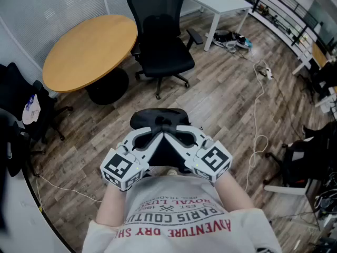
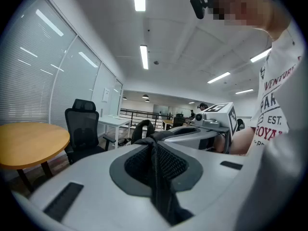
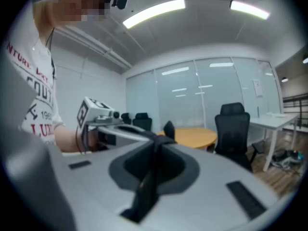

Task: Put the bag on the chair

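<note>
Black fabric bag (image 1: 154, 120), soft and fitted with mesh-textured straps, is held off the floor on the near side of the black mesh-backed office chair (image 1: 163, 46), well apart from its seat.

Grip state:
- Left gripper (image 1: 154, 136): jaws almost together, pinching a fold of black mesh strap.
- Right gripper (image 1: 178, 135): jaws almost together, pinching a black strap of the same bag.
- Both grippers sit just beside each other, tips converging over the top of the bag.

Step in hand, as judged: carry. The bag is lifted but not yet brought to the chair.

Next move calls for:
1. Advance both grippers together toward the chair.
2. Keep the bag above seat level and pass it between the armrests.
3. Lower it onto the cushion, then part the jaws.

The chair stands on castors and may roll if pushed, so come down from above.

Surroundings:
- Round wooden-topped table (image 1: 89, 49): just beside the chair, left of it in the head view.
- White desk (image 1: 216, 4): behind the chair, to its right.
- White cable (image 1: 257, 117): trailing over the plank floor right of the chair.

None of these lies between bag and chair; the cable matters only if the approach drifts right
</note>
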Tool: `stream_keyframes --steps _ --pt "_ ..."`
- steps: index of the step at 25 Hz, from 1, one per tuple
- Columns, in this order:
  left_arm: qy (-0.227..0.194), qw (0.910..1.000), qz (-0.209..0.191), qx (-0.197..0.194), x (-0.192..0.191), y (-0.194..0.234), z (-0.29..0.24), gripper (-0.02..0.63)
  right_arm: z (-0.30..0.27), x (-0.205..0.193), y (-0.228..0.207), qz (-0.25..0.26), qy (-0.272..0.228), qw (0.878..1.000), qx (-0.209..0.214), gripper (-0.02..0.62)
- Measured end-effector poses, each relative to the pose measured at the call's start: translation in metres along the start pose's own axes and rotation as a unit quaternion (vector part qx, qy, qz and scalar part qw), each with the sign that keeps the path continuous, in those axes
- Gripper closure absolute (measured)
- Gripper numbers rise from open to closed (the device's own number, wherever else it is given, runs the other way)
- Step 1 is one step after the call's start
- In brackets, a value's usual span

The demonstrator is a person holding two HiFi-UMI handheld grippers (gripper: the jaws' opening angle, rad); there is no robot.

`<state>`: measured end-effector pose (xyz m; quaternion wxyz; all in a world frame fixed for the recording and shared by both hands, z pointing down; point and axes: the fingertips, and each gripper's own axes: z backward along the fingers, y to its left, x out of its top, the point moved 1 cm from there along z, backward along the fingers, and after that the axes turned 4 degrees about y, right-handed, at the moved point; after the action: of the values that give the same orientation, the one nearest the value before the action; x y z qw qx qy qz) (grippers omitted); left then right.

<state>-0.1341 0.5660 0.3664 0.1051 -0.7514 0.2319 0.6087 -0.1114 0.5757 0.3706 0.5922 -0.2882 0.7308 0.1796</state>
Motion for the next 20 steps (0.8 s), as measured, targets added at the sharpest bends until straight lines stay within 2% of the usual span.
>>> stream_keyframes --steps 10,20 --pt "0.007 1.0 0.006 0.001 -0.001 0.002 -0.014 0.546 0.003 -0.001 -0.012 -0.014 -0.005 1.0 -0.006 0.546" --pt "0.019 0.9996 0.012 -0.018 0.008 0.044 -0.054 0.546 -0.02 0.002 -0.065 -0.031 0.005 0.999 -0.024 0.546"
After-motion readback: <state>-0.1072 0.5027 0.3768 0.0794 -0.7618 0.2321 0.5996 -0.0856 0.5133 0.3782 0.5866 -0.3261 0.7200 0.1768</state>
